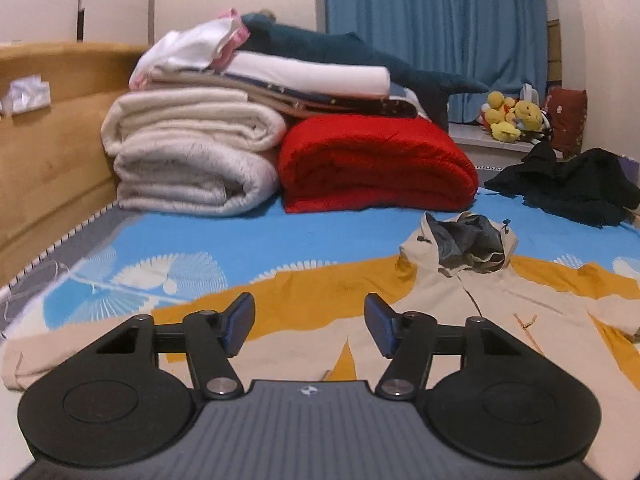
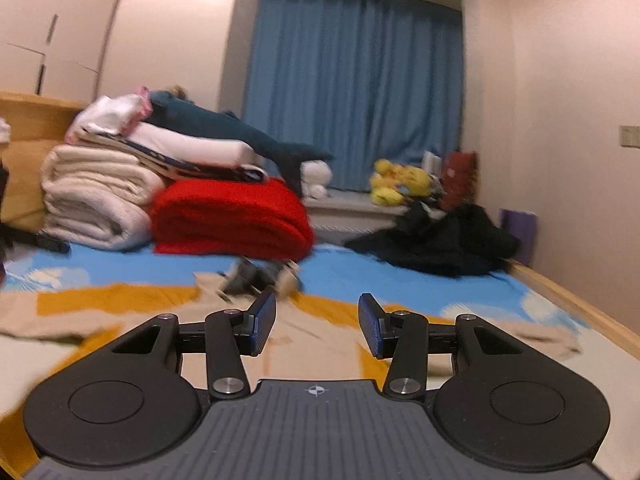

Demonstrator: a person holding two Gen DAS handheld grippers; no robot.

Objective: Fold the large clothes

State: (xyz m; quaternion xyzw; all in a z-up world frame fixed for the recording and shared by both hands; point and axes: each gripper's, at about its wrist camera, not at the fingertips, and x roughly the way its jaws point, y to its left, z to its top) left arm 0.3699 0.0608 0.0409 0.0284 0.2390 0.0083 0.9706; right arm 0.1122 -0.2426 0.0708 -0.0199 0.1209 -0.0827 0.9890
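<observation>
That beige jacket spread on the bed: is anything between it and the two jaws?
Nothing visible. The beige jacket lies flat right below and ahead of the left gripper and right gripper, both open and empty. The red blanket and black clothes sit farther back.

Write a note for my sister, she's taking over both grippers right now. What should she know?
Left hand-held gripper: open, nothing in it.
Right hand-held gripper: open, nothing in it.
The beige hooded jacket lies spread flat on the bed sheet, hood towards the red blanket. A crumpled black garment waits near the wall.
Done: no fold made in the jacket.
Left: fold the jacket, then likely the black garment.
</observation>
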